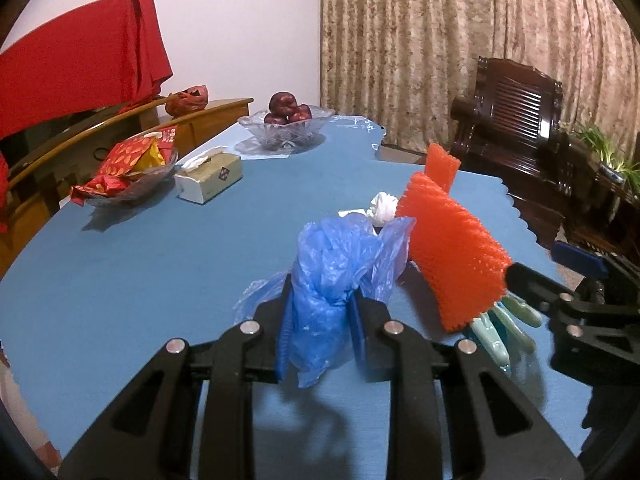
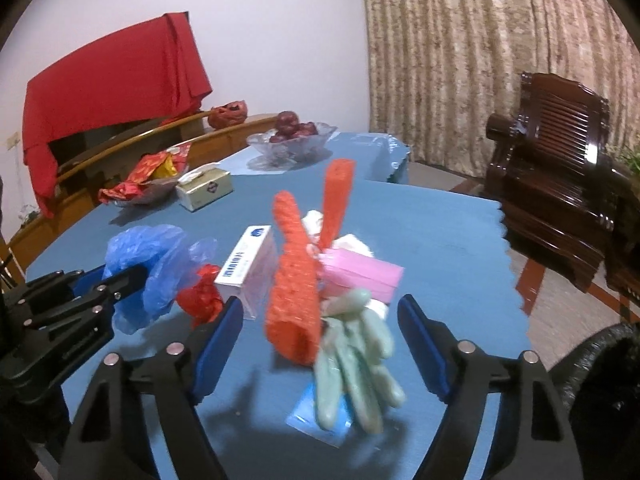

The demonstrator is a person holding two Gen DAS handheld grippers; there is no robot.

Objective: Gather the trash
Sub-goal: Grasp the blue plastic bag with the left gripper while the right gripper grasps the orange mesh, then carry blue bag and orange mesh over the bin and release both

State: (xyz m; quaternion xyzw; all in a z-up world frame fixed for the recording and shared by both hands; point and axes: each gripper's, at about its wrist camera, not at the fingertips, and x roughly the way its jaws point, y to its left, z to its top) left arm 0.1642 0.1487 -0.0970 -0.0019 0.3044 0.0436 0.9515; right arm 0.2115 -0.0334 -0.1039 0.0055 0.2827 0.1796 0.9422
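blue bag: crumpled blue plastic bag (image 1: 332, 280) pinched between the left gripper (image 1: 320, 320) fingers, held over the near part of the blue table (image 1: 140, 272); lower end hangs under the pads.
left gripper: fingers pressed onto the bag from both sides.
right gripper: right gripper (image 2: 320, 344) fingers spread wide, nothing clamped; pale green glove (image 2: 356, 356) and orange foam net (image 2: 296, 292) lie between them. No pad contact visible.
rest of trash pile: white-pink box (image 2: 250, 268), red wrapper scrap (image 2: 202, 296), pink flat piece (image 2: 360, 274), white crumpled wad (image 1: 382, 208), all bunched mid-table.
hidden/unclear: glove blurred, covers a small blue packet (image 2: 312, 420); pink piece partly behind the net. Black bag (image 2: 600, 380) cut off at right edge.
writing: box has a blue logo and blue characters, not readable. Tissue box (image 1: 210, 178) carries a diamond mark, unreadable.
surroundings: glass bowl of red fruit (image 1: 286, 120), dish of red snack packs (image 1: 128, 172), red cloth (image 1: 80, 68) over the sideboard, dark wooden chair (image 1: 520, 120), patterned curtain (image 1: 460, 40).
obstruction: net stands just right of the held bag.
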